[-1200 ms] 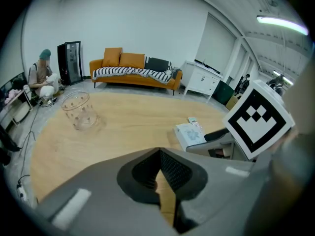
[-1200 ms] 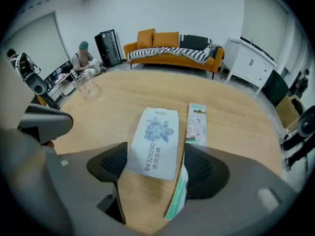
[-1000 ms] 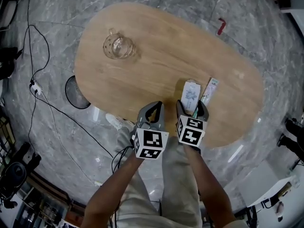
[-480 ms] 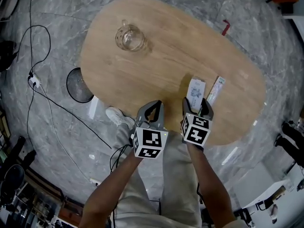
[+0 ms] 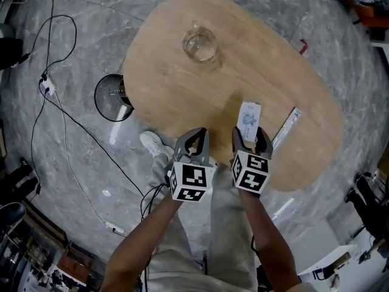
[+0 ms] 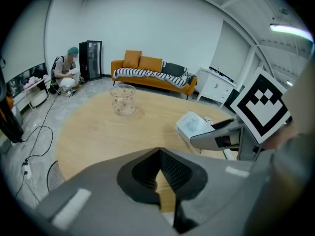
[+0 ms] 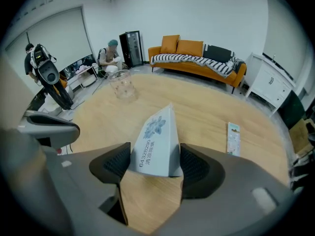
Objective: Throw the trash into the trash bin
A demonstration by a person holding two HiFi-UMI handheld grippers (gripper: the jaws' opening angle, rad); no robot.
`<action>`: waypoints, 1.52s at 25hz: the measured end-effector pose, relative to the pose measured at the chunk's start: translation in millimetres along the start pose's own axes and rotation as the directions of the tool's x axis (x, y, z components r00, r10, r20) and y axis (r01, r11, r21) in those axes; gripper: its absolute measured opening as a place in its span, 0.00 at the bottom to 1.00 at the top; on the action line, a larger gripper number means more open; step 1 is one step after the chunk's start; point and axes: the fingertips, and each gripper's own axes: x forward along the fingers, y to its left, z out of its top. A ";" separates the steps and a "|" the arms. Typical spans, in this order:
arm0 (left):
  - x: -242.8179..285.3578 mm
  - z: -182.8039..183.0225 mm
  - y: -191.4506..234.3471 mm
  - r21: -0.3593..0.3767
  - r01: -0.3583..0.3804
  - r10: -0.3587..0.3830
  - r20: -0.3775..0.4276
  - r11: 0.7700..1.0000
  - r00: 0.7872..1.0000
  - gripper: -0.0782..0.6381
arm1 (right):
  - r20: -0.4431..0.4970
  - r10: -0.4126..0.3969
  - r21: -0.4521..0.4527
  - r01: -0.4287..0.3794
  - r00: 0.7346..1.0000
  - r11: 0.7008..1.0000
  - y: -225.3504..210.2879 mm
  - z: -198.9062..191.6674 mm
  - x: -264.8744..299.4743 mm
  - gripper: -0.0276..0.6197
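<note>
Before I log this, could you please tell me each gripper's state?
Left gripper: closed, empty.
Right gripper: fingers just closed in, gripping the white tissue pack.

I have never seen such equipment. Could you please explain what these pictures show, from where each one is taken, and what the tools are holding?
There is no robot here. A person holds a two-jaw gripper in each hand, and the cubes with black squares are parts of the grippers. The head view comes from a camera on the person's head, looking down. The other two views come from cameras on the grippers, looking along their jaws. The left gripper is shut and empty. The right gripper has just been closing its jaws, and its pads now press on both sides of a white packet. On the wooden table there are also a clear glass jar and a thin wrapper, which lies to the right of the packet. A round trash bin stands on the floor by the table's left edge.
</note>
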 end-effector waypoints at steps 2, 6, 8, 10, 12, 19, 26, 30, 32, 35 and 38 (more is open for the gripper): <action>-3.5 -2.9 7.2 -0.014 -0.008 0.008 0.005 1.000 1.000 0.11 | 0.014 0.034 -0.017 -0.034 0.999 0.999 15.6 4.5 2.3 0.57; -16.6 -9.1 23.7 -0.037 -0.020 0.020 0.011 0.999 1.000 0.11 | 0.026 0.094 -0.051 -0.092 0.995 0.994 51.7 10.5 2.2 0.57; -23.9 -11.6 35.4 -0.050 -0.030 0.031 0.015 0.998 0.999 0.11 | 0.028 0.125 -0.075 -0.123 0.992 0.990 72.2 14.7 2.2 0.57; -30.0 -15.5 50.6 -0.063 -0.041 0.042 0.016 0.997 0.999 0.11 | 0.025 0.155 -0.102 -0.152 0.988 0.983 94.6 18.5 4.8 0.57; -35.2 -21.1 68.5 -0.077 -0.053 0.054 0.014 0.996 0.998 0.11 | 0.019 0.185 -0.128 -0.181 0.983 0.975 118.7 21.7 9.6 0.57; -62.2 -42.2 117.8 -0.141 -0.111 0.115 0.017 0.984 0.993 0.11 | 0.000 0.290 -0.215 -0.284 0.957 0.934 193.1 27.7 12.5 0.57; -83.5 -68.3 169.5 -0.214 -0.159 0.167 0.018 0.964 0.986 0.11 | -0.064 0.403 -0.308 -0.402 0.913 0.862 274.1 22.3 23.4 0.57; -97.4 -84.4 201.0 -0.261 -0.192 0.202 0.015 0.946 0.979 0.11 | -0.088 0.431 -0.344 -0.433 0.898 0.833 313.4 19.9 27.9 0.57; -104.1 -91.6 215.5 -0.284 -0.207 0.220 0.014 0.936 0.975 0.11 | -0.101 0.446 -0.363 -0.450 0.889 0.816 332.2 19.3 29.9 0.57; -112.5 -103.4 236.8 -0.312 -0.225 0.240 0.010 0.923 0.971 0.11 | -0.124 0.468 -0.388 -0.477 0.875 0.789 361.2 16.8 34.1 0.57; -116.3 -117.1 254.4 -0.343 -0.245 0.260 -0.003 0.907 0.966 0.11 | -0.157 0.492 -0.416 -0.509 0.857 0.754 387.7 11.7 41.6 0.57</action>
